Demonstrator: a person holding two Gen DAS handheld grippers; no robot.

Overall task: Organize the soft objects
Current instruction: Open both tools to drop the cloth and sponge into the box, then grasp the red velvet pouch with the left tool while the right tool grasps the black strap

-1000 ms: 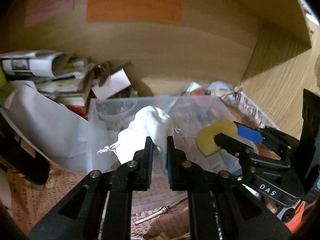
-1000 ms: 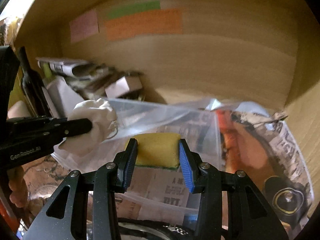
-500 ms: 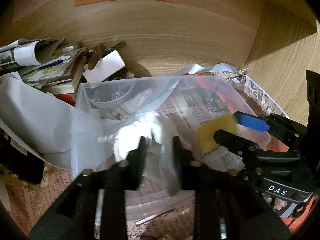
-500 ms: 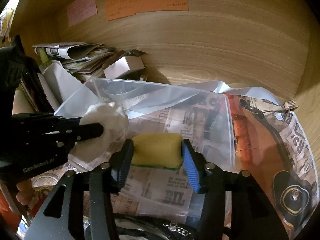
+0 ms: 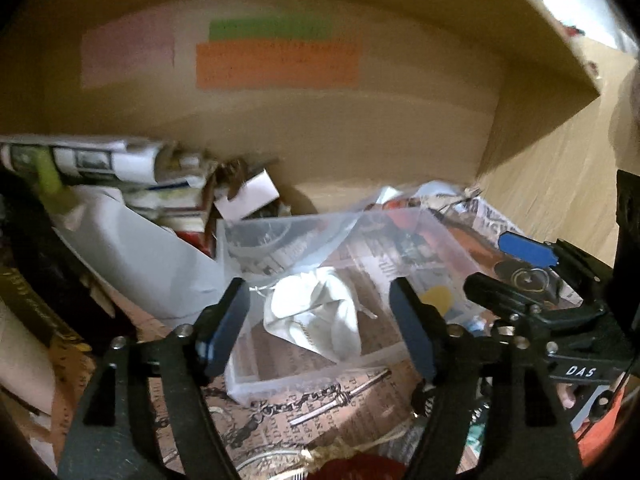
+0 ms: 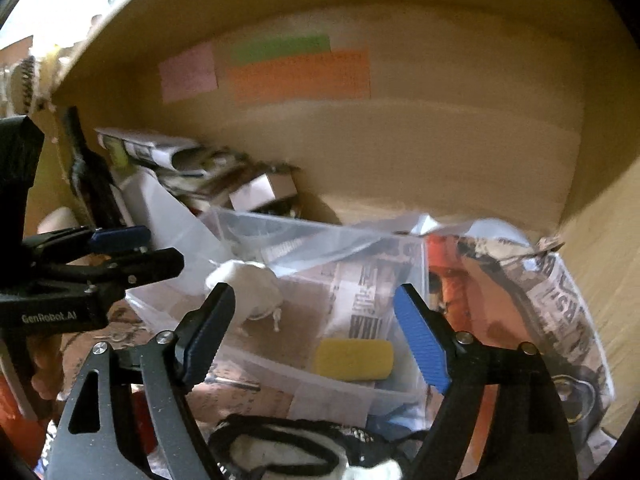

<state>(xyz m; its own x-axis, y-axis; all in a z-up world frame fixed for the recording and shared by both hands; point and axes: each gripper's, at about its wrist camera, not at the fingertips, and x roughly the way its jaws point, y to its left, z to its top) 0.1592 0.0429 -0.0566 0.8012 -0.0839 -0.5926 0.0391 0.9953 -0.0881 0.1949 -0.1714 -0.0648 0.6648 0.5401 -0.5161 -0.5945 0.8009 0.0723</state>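
A clear plastic bin (image 5: 304, 380) (image 6: 280, 368) stands on newspaper. A white cloth pouch (image 5: 316, 316) lies inside it at the left; it also shows in the right wrist view (image 6: 248, 292). A yellow sponge (image 6: 352, 360) lies inside at the right; only its top shows in the left wrist view (image 5: 438, 298). My left gripper (image 5: 320, 328) is open and empty, just above the pouch. My right gripper (image 6: 316, 332) is open and empty, above the sponge. The right gripper also shows in the left wrist view (image 5: 516, 264), and the left gripper in the right wrist view (image 6: 132, 252).
A pile of rolled papers and small boxes (image 5: 160, 184) lies behind the bin at the left. A wooden back wall carries pink, green and orange notes (image 5: 276, 66). A crumpled plastic bag and newspaper (image 6: 520, 280) lie to the right. A dark-rimmed white object (image 6: 288, 452) lies in front.
Both grippers have opened and drawn back. The white pouch dropped from the left gripper into the bin, and the yellow sponge dropped from the right gripper into the bin.
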